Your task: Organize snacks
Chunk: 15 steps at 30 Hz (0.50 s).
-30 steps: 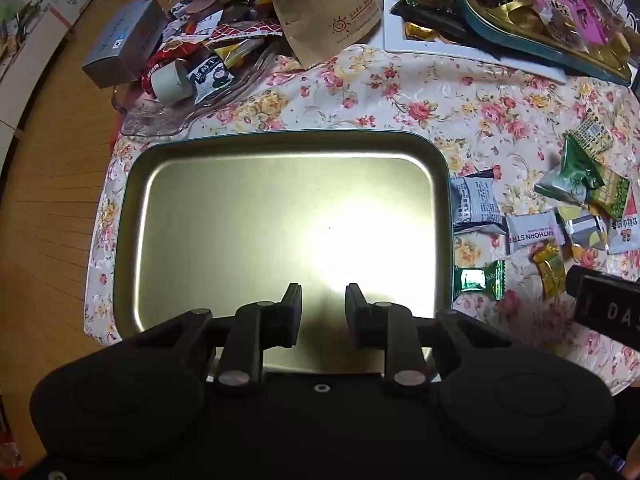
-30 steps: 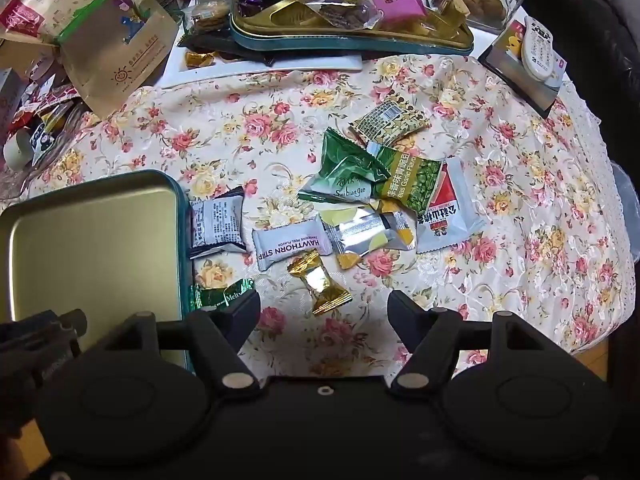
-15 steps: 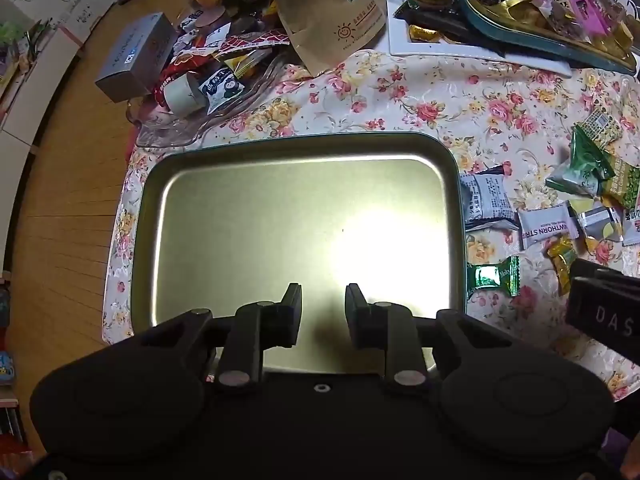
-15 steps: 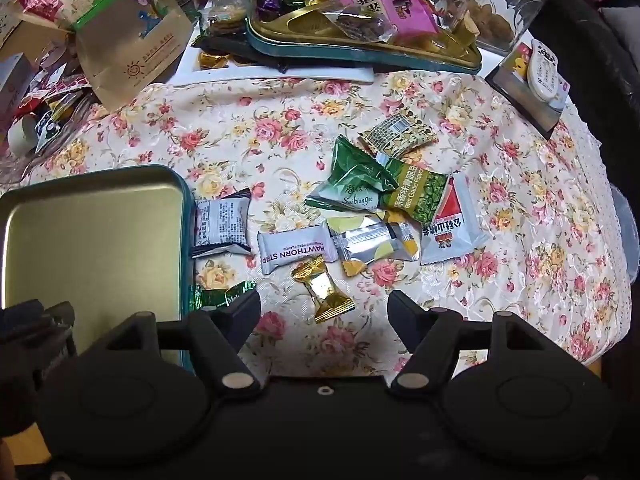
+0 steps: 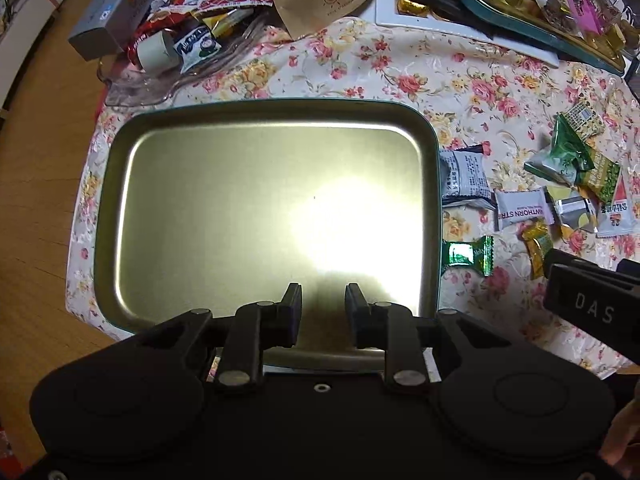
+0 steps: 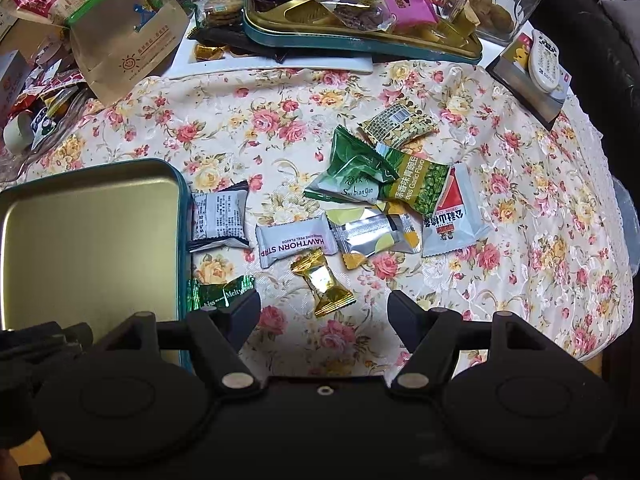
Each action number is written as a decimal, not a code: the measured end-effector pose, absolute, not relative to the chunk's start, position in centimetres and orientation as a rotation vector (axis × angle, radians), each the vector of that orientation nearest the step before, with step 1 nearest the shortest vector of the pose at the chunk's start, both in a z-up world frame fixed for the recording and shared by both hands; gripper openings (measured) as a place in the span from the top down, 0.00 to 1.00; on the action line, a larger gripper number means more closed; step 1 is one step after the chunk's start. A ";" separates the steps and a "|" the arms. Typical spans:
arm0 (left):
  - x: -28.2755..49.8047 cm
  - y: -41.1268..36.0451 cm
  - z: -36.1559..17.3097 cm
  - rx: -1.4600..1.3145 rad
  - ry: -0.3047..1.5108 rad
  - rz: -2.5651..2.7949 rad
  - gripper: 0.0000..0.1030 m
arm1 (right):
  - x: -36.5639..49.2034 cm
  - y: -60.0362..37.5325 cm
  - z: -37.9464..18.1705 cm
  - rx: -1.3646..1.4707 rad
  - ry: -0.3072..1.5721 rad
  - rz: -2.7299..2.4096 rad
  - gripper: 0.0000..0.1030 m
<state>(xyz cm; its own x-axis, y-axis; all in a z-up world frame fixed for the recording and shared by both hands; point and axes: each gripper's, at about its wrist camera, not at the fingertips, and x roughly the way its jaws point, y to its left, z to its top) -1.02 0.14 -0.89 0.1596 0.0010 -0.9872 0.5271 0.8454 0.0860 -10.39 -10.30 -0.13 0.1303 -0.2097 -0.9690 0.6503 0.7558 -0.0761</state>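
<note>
An empty gold metal tray (image 5: 120, 200) with a teal rim lies on the flowered tablecloth. My left gripper (image 5: 323, 308) hangs over the tray's near edge, open by a narrow gap with nothing in it. Loose snacks lie to the right of the tray (image 6: 182, 208): a grey-black packet (image 6: 218, 220), a green foil candy (image 6: 222, 294), a white hawthorn strip (image 6: 294, 242), a gold-wrapped candy (image 6: 322, 284), a silver-yellow packet (image 6: 374, 232) and green packets (image 6: 352, 176). My right gripper (image 6: 324, 308) stands wide open above the cloth, with the gold candy just ahead of its fingertips.
The far side is crowded: a teal tin of sweets (image 6: 360, 46), a brown paper bag (image 6: 124, 52), a glass jar (image 6: 492, 8), a remote on a booklet (image 6: 544, 60). A glass dish of packets (image 5: 160, 60) sits behind the tray. Wooden floor (image 5: 40, 200) lies beyond the left table edge.
The left view has tilted a little, so the tray sits slightly differently in the frame. Both grippers keep the same width and nothing on the table has moved.
</note>
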 end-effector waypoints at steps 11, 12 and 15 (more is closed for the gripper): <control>-0.6 0.5 -1.1 0.438 1.412 -0.395 0.67 | -10.2 -10.2 -0.4 0.411 1.312 -0.641 0.30; -0.6 0.5 -1.1 0.439 1.412 -0.395 0.67 | -10.2 -10.3 -0.4 0.411 1.314 -0.640 0.30; -0.6 0.5 -1.1 0.442 1.410 -0.395 0.67 | -10.2 -10.2 -0.4 0.415 1.317 -0.636 0.30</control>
